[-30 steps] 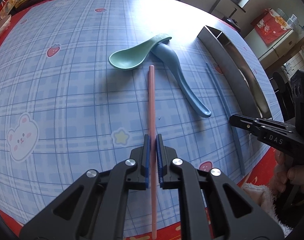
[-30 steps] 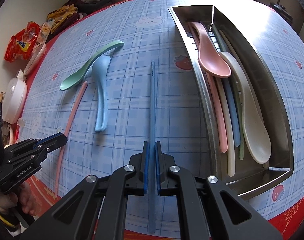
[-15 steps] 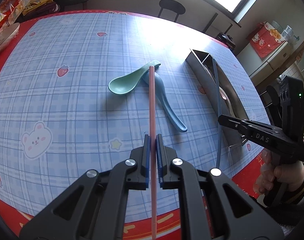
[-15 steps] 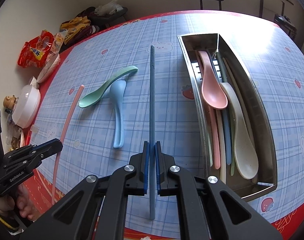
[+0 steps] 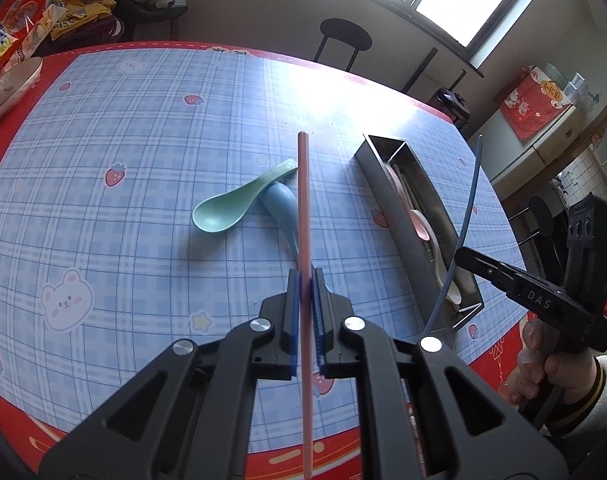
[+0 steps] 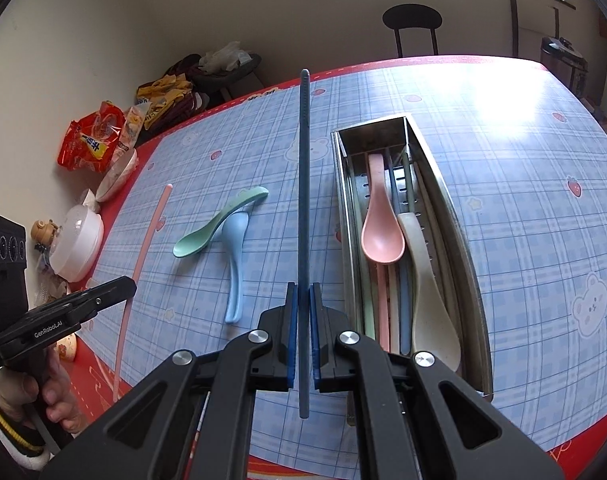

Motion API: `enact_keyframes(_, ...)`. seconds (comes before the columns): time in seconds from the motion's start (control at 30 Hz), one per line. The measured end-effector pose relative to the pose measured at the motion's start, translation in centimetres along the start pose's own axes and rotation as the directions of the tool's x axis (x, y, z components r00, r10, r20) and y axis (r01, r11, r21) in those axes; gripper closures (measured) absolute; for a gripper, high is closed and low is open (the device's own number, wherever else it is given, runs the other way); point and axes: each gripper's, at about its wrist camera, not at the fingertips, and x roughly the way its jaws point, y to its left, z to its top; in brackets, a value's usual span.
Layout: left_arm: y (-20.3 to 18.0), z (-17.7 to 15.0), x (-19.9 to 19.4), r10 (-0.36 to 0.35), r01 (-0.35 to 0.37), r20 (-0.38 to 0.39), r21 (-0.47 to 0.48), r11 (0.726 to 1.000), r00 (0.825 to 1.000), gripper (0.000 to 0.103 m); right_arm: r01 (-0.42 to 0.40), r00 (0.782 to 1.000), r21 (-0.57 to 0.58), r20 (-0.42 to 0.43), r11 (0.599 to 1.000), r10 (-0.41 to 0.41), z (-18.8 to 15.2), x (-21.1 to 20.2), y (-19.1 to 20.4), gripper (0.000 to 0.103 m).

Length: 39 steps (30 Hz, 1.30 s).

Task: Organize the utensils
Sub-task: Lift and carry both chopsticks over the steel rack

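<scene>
Blue-checked table [image 5: 143, 152], sunlit at far edge. Two chopsticks aloft: pink chopstick [image 5: 303, 208] clenched by left gripper [image 5: 304, 312], blue chopstick [image 6: 303, 200] by right gripper [image 6: 302, 316]. Judged light, stiff, slick; gripped low on shafts. Two spoons [image 6: 223, 228] mid-table; steel tray [image 6: 463, 256] near right edge, two spoons inside.

Two spoons [image 6: 219, 224] (crossed) lie left of the tray [image 6: 455, 240].
</scene>
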Motion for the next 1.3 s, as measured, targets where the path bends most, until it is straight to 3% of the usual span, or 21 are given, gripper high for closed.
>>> enact_keyframes(0.5,-4.3,1.8,0.9,-0.017,0.017,0.011,-0.003,1.000,1.000,0.093,-0.030,0.998,-0.013,0.046,0.999,0.031,2.0,-3.6,-2.1,0.097)
enact_keyframes(0.73,-7.8,3.0,2.9,-0.068,0.068,0.000,-0.012,0.998,0.998,0.093,-0.001,1.000,-0.112,0.026,0.994,0.004,3.8,-4.7,-3.3,0.097)
enact_keyframes(1.0,-11.6,3.6,6.6,-0.215,0.220,0.045,-0.145,0.965,0.975,0.093,0.024,0.998,-0.190,-0.050,0.982,-0.034,5.0,-3.6,-5.7,0.097)
enact_keyframes(1.3,-13.1,2.4,10.9,-0.193,0.209,0.087,-0.238,0.949,0.977,0.093,-0.002,0.992,-0.245,-0.125,0.969,-0.030,5.3,-1.0,-7.0,0.097)
